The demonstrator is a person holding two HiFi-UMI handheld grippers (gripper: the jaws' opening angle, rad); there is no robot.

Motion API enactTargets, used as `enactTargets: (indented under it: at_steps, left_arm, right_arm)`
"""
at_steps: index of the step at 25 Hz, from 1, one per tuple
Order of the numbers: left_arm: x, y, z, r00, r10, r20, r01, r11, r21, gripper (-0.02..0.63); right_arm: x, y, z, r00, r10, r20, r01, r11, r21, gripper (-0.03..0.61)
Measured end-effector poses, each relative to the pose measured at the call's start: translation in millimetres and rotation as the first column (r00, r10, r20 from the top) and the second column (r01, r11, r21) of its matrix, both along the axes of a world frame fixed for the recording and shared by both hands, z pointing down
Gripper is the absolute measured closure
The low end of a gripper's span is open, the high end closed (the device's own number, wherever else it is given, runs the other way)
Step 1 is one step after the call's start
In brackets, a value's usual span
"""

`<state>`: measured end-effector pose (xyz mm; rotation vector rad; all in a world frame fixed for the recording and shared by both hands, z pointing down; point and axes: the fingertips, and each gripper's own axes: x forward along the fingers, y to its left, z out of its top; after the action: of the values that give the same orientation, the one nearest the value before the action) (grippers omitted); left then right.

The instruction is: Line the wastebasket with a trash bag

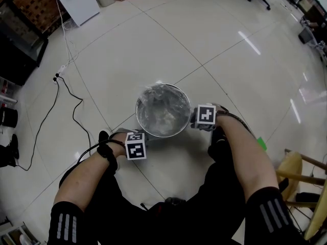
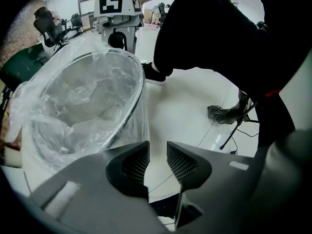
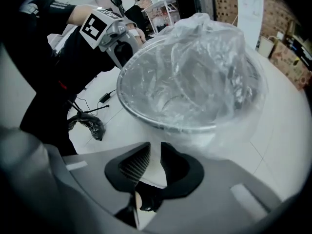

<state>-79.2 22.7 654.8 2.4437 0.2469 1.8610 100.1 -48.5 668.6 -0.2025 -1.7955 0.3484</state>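
Seemingly finishing the lining, the left tool (image 2: pixel 157 152) and right tool (image 3: pixel 156 155) flank the wastebasket (image 1: pixel 137 114), jaws apart and empty; next, the trash bag (image 1: pixel 162 108) overhang likely needs regripping and smoothing down.

Glossy white tiled floor (image 1: pixel 214 45); the bag-lined wastebasket (image 1: pixel 138 117) stands at its middle; a black cable (image 1: pixel 82 101) trails leftward; a white cabinet (image 1: pixel 76 1) stands well apart.
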Motion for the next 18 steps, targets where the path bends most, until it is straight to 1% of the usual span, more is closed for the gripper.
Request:
enactTargets:
  at_steps: [2,4,6,8,10,12,13,14,16,18]
  left_arm:
    - [-3,1,-2,1.000,0.004,0.001,-0.004,1.000,-0.008,0.502]
    - [-7,5,-15,1.000,0.013,-0.013,-0.014,0.999,-0.033,0.500]
    - [-12,11,-34,1.000,0.014,-0.025,-0.016,0.996,-0.086,0.499]
    - [-26,15,-51,1.000,0.000,-0.002,0.000,0.989,-0.148,0.488]
    - [-42,11,-62,0.999,-0.039,0.027,0.044,0.982,-0.184,0.480]
    - [-40,-3,-72,0.996,-0.085,-0.017,0.081,0.983,-0.167,0.480]
    - [-38,-8,-76,0.994,-0.098,-0.037,0.091,0.984,-0.150,0.478]
    - [-38,-11,-77,0.994,-0.099,-0.043,0.092,0.986,-0.139,0.468]
    - [-39,-8,-77,0.997,-0.065,-0.033,0.061,0.992,-0.113,0.463]
    - [-36,-8,-70,1.000,-0.009,-0.010,0.009,0.999,-0.045,0.463]
  right_arm:
    - [2,0,-5,1.000,-0.004,-0.002,0.004,1.000,-0.008,0.473]
    - [4,-4,-17,1.000,-0.008,0.014,0.008,1.000,-0.011,0.468]
    - [6,-5,-33,0.999,-0.002,0.050,0.004,0.999,-0.037,0.466]
    - [9,-3,-51,0.995,0.022,0.095,-0.015,0.997,-0.072,0.466]
    - [9,-4,-72,0.987,0.061,0.152,-0.045,0.993,-0.108,0.466]
    - [11,-7,-86,0.979,0.092,0.179,-0.070,0.990,-0.124,0.466]
    - [12,-11,-89,0.979,0.097,0.178,-0.078,0.991,-0.111,0.466]
    - [14,-17,-91,0.980,0.099,0.174,-0.085,0.993,-0.085,0.466]
    - [12,-32,-95,0.978,0.107,0.180,-0.106,0.994,-0.013,0.466]
    - [6,-49,-102,0.969,0.128,0.212,-0.143,0.988,0.055,0.465]
